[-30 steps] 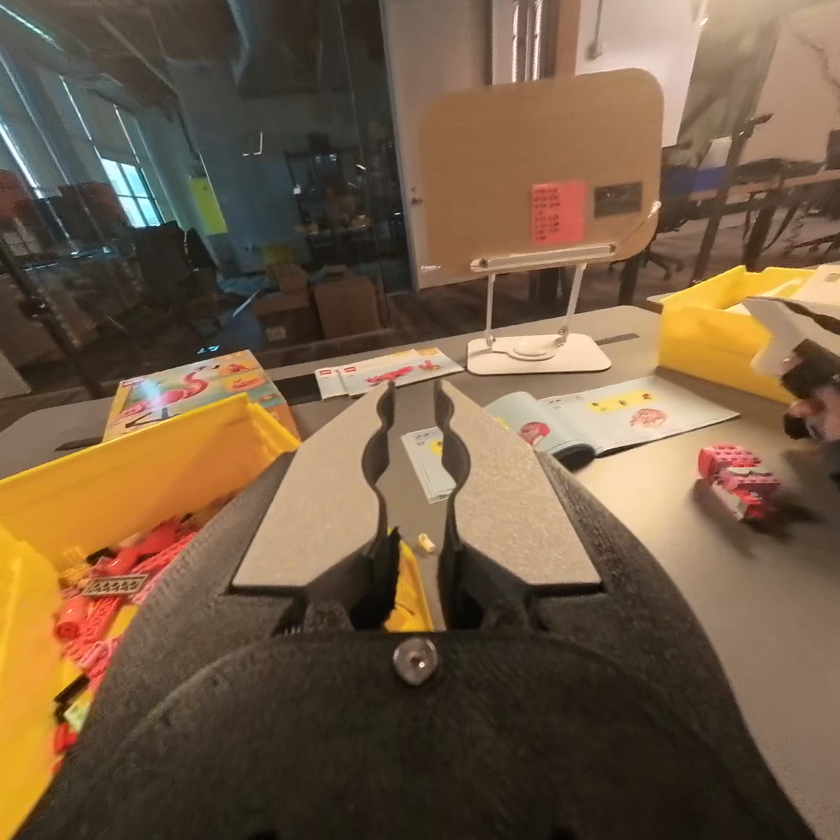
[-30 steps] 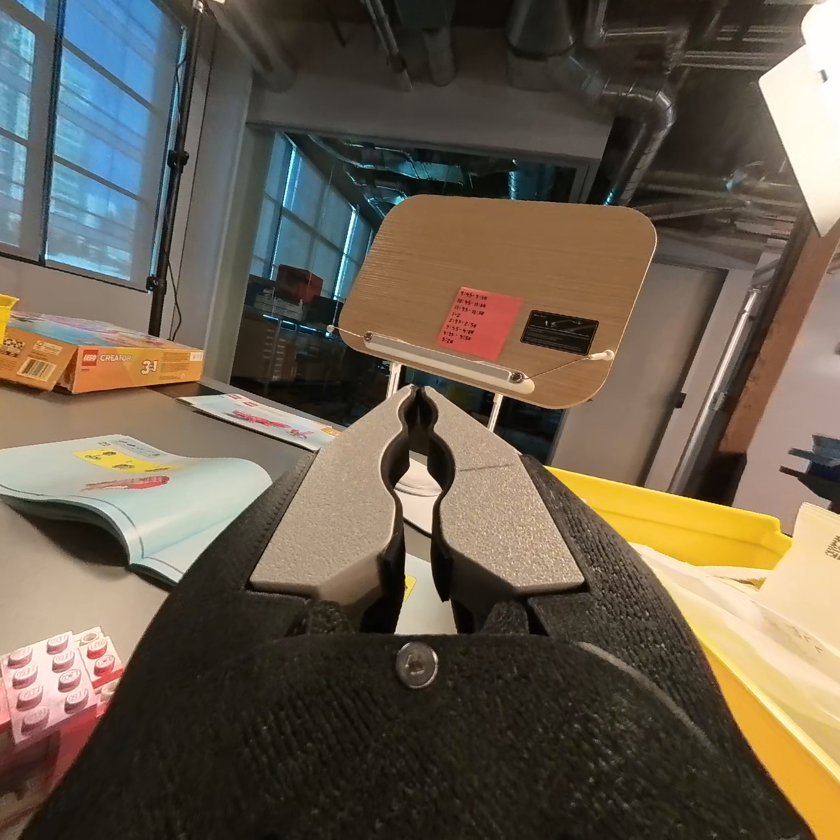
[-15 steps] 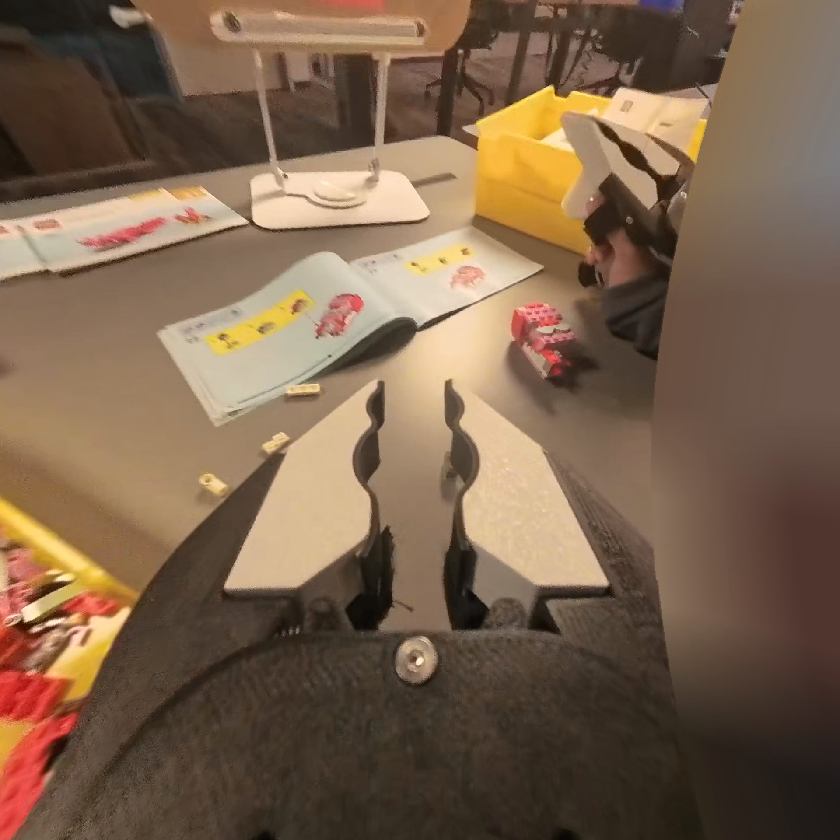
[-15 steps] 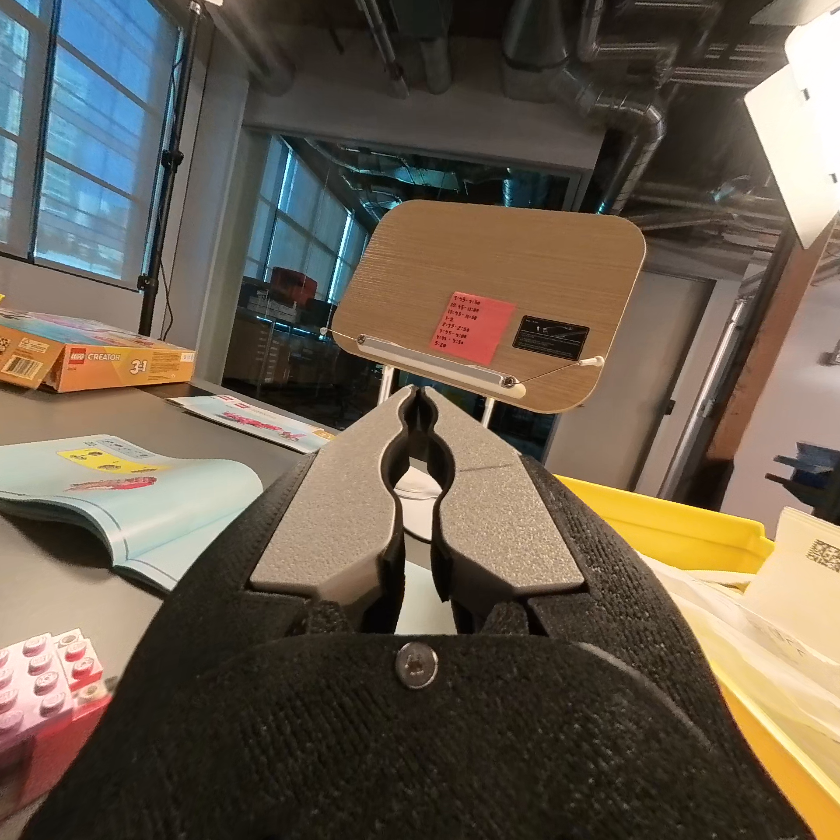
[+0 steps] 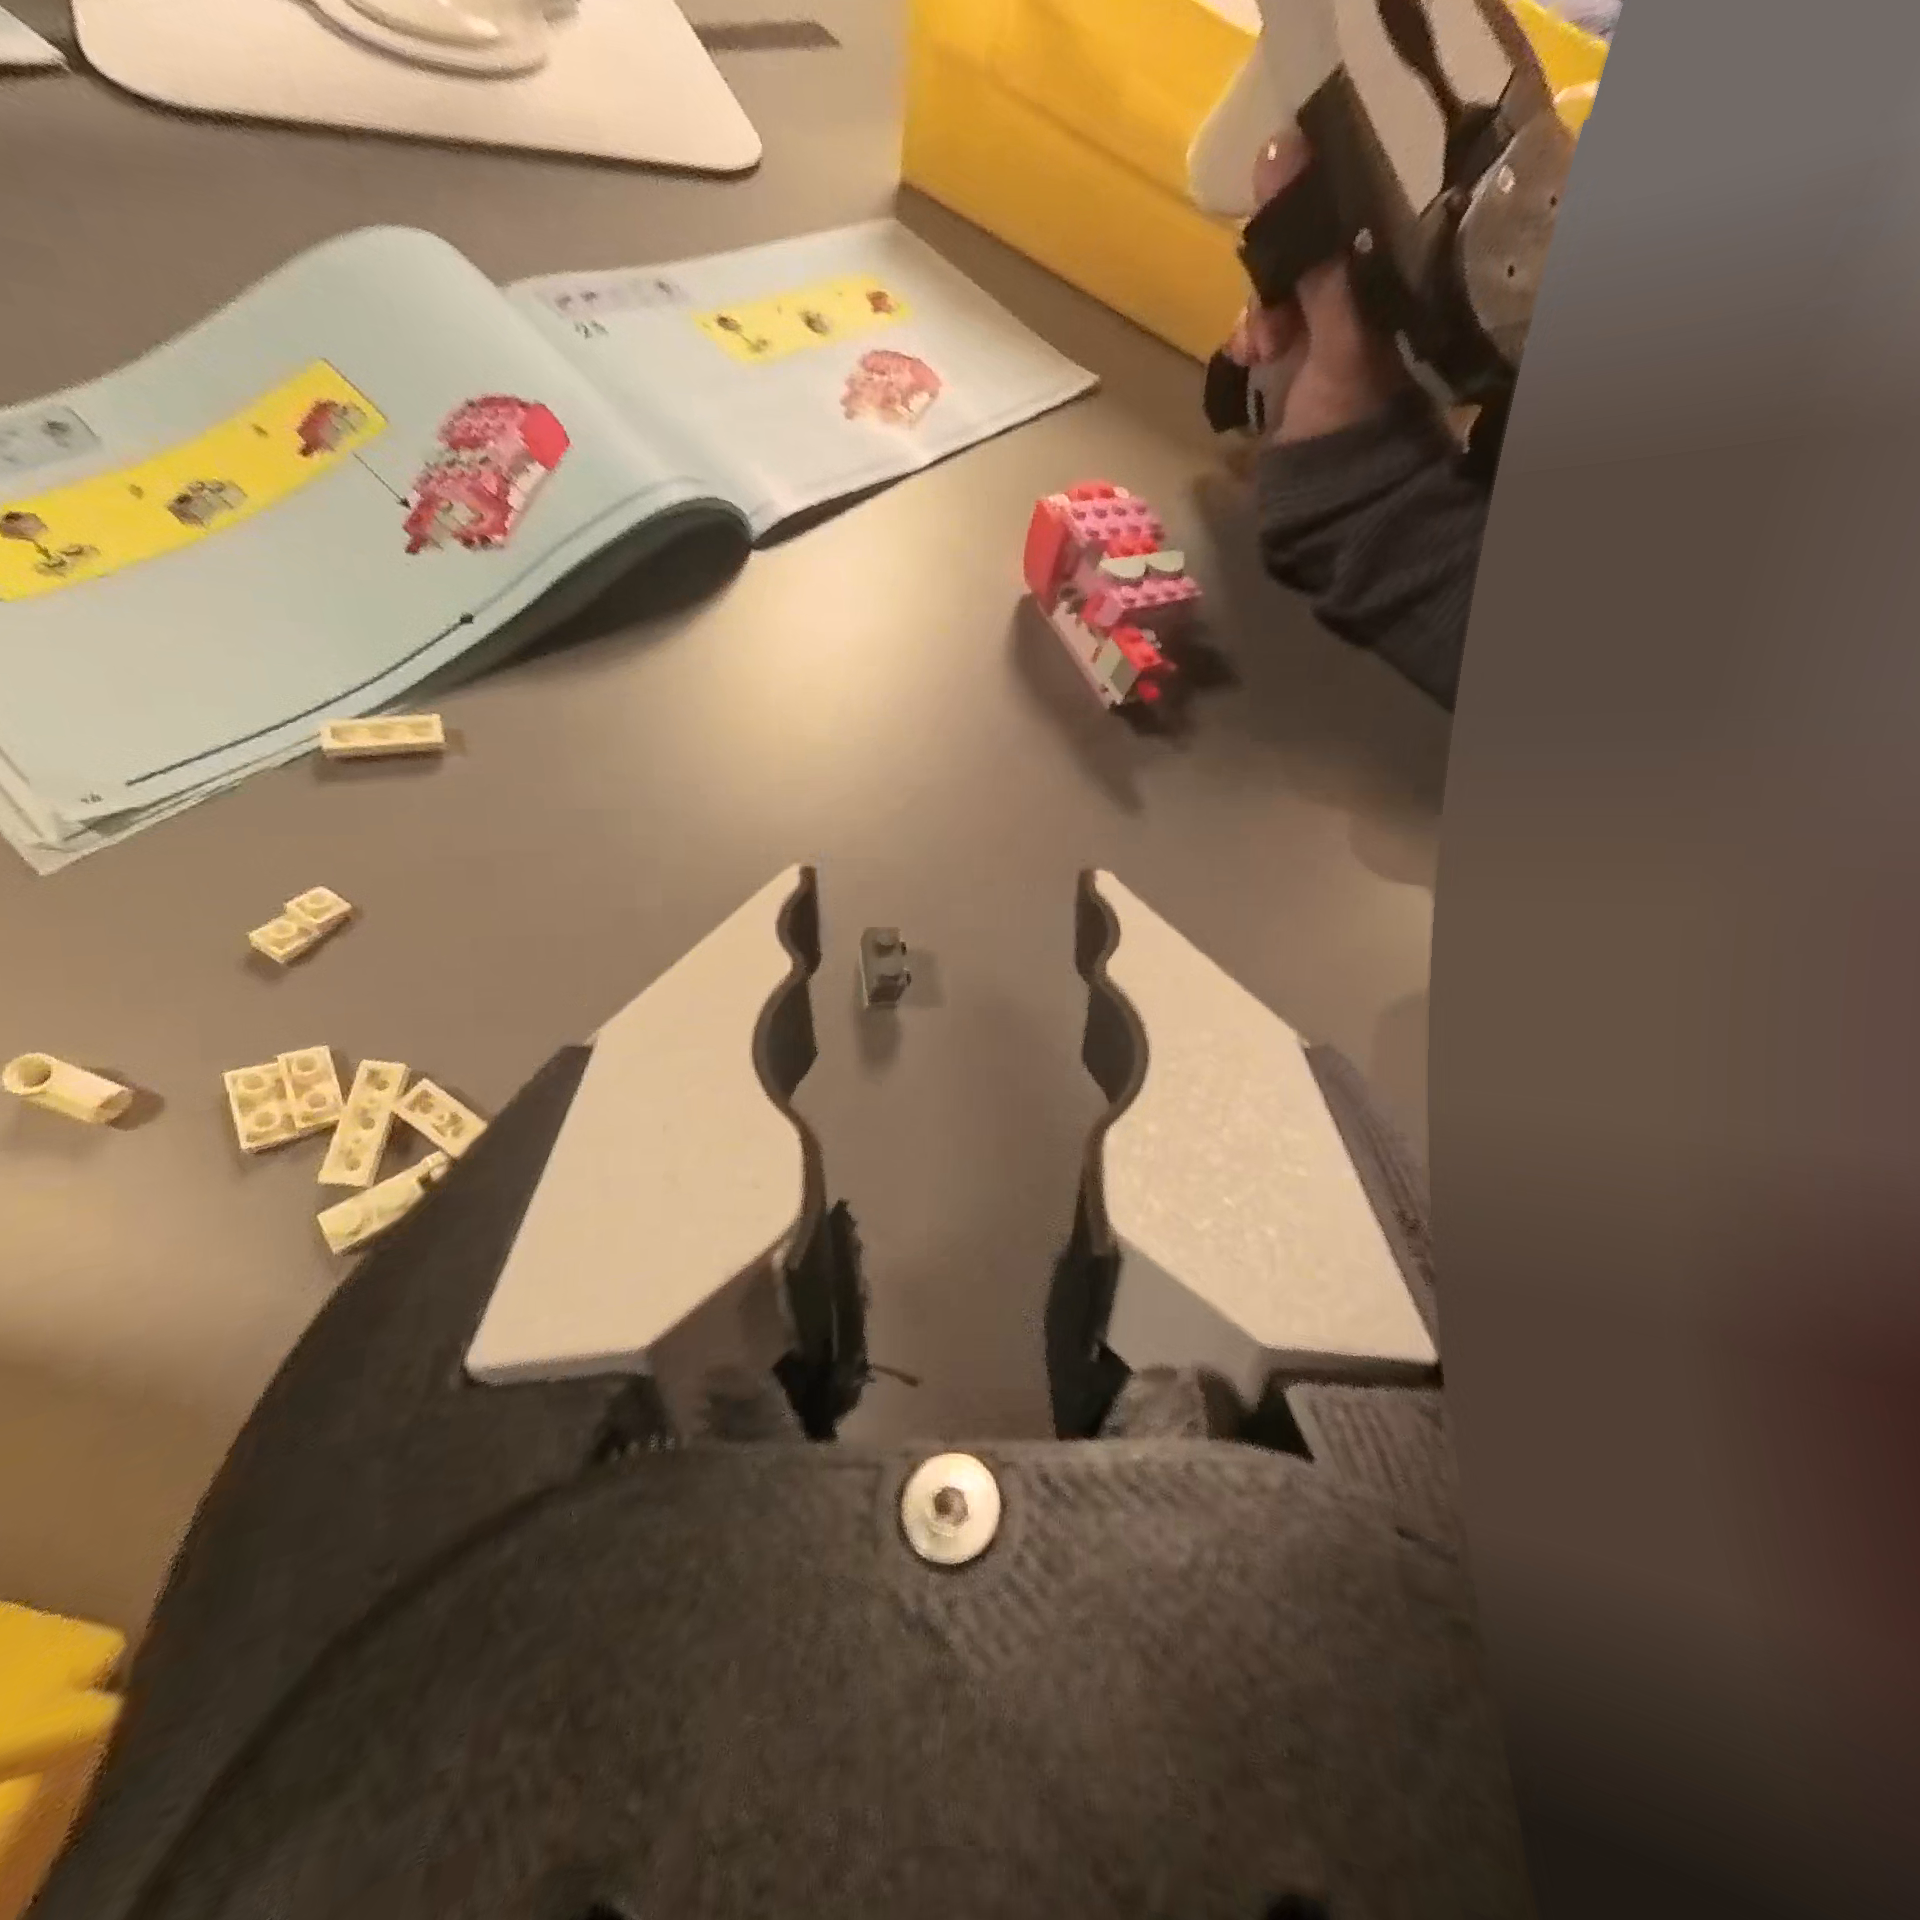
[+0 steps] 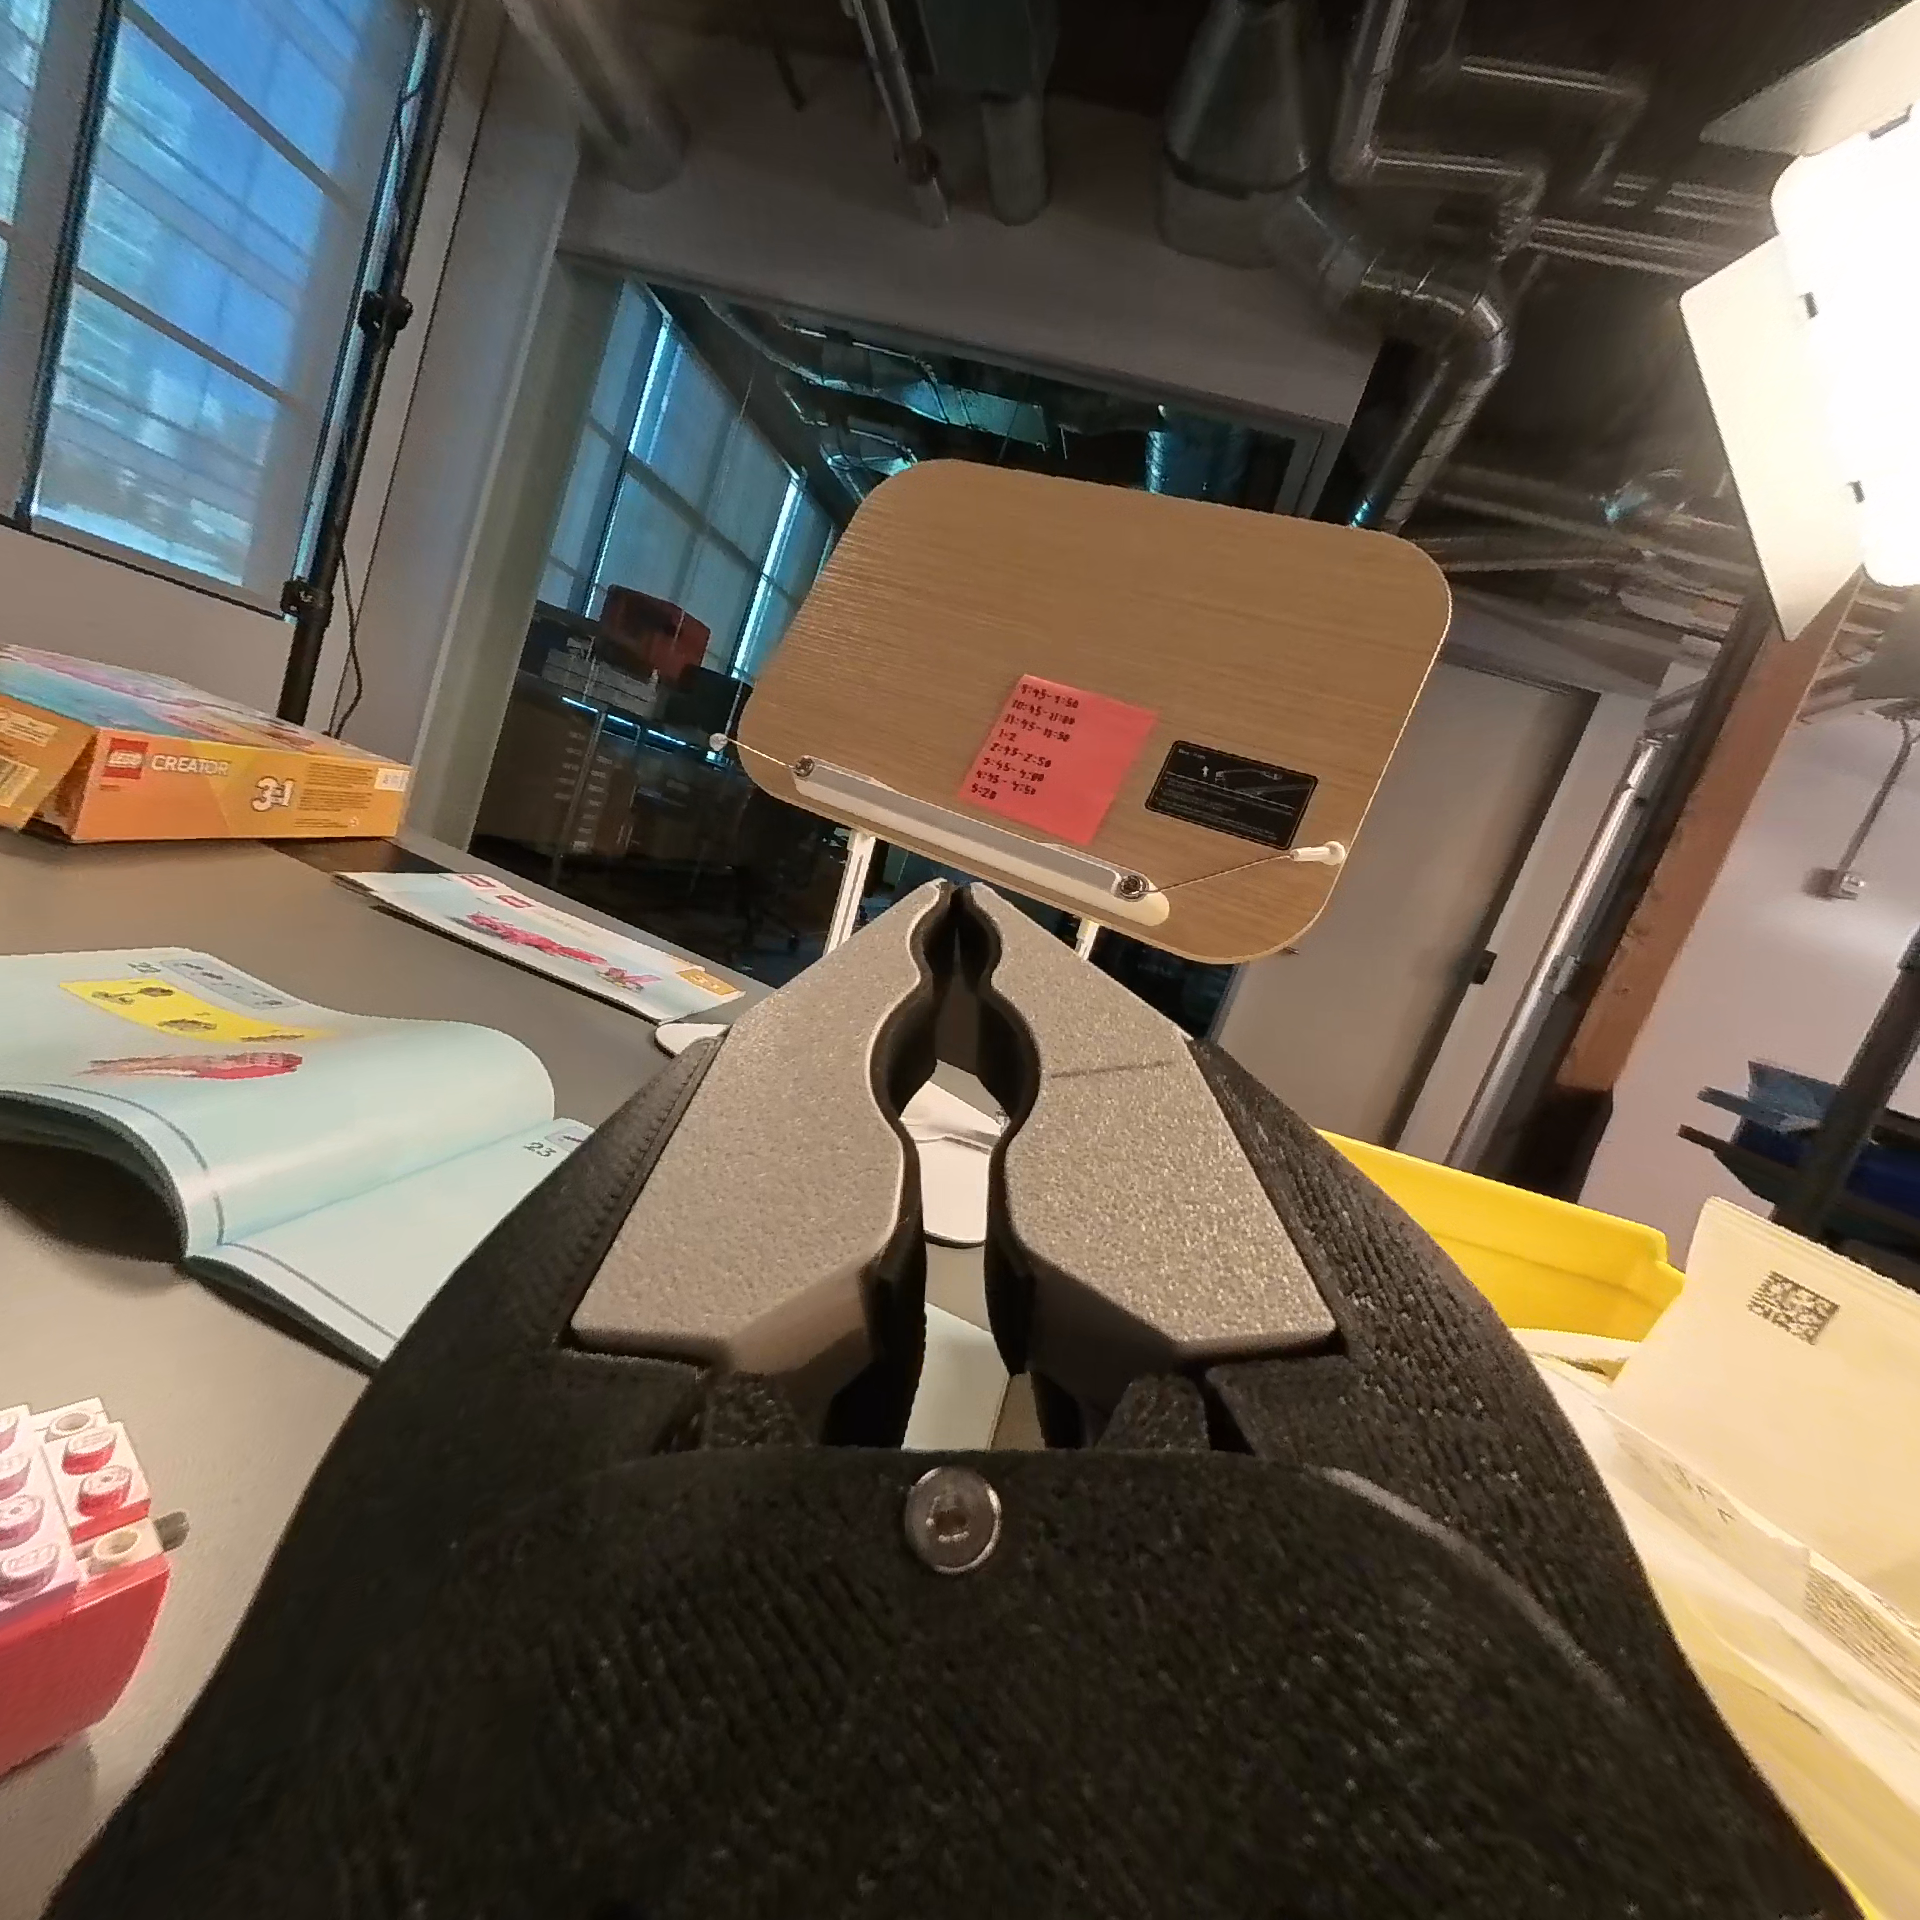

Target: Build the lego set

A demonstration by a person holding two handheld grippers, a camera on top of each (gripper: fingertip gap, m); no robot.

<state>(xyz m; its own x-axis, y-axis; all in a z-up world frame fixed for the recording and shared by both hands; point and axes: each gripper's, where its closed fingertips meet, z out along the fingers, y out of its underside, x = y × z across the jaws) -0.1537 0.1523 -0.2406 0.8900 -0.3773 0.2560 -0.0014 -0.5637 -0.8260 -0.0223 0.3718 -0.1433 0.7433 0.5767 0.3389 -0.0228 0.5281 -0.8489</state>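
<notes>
Small dark grey brick (image 5: 885,968) lying on the grey table (image 5: 644,821). It sits between the spread fingers (image 5: 727,997) of the left gripper (image 5: 945,904), touching neither.

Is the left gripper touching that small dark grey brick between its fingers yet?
Apart. The left wrist view shows the left gripper open, with the small dark grey brick lying on the table between the fingers, bare tabletop visible on both sides.

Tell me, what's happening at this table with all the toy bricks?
A person holds tongs in each hand. The left tongs are open over the table, with a small dark brick lying loose between the fingers, untouched. The right tongs are shut on nothing, raised near a yellow bin. A half-built pink model, an open booklet and tan pieces lie around.
</notes>
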